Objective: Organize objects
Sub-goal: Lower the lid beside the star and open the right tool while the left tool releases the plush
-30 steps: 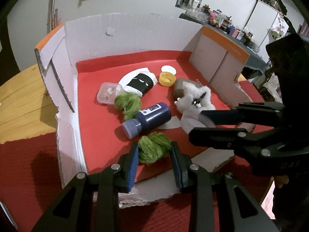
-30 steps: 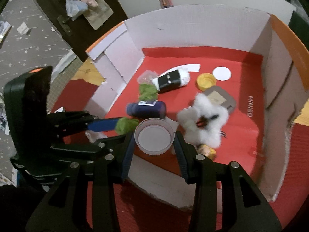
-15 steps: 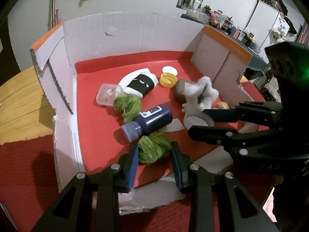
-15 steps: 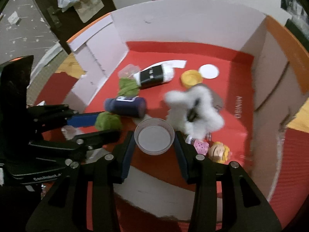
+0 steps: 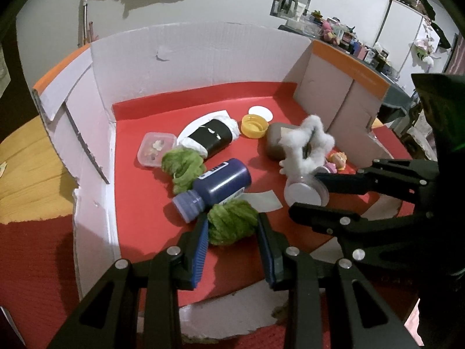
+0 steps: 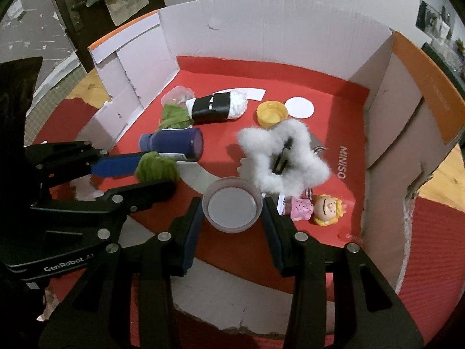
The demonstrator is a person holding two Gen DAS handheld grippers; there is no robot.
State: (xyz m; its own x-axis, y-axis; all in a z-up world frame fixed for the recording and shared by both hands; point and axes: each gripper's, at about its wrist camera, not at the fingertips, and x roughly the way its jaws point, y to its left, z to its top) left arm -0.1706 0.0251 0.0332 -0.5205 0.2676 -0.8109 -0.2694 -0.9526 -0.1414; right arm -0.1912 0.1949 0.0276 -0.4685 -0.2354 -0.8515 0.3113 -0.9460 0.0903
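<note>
Box (image 5: 203, 58) of white cardboard, red floor, torn front edge, holding loose items.

Left gripper (image 5: 232, 226): jaws clenched on a green yarn ball (image 5: 232, 222), at the box's front, just beside the blue bottle (image 5: 218, 187); same grasp and place as a second ago.

Right gripper (image 6: 232, 215): jaws clenched on a clear round tub (image 6: 232, 208), white base toward the camera, carried above the red floor; held throughout.

White fluff toy (image 6: 284, 157): a second ago low beside the tub; now raised, touching the tub's far rim, a black clip at its centre.

Doll (image 6: 316, 209), pink dress, yellow hair: mostly hidden earlier, now lying plain on the floor just right of the tub.

Unmoved: second yarn clump (image 5: 183, 165), black-banded roll (image 5: 212, 136), small clear case (image 5: 157, 149), yellow cap (image 5: 254, 125), white disc (image 5: 261, 113).
</note>
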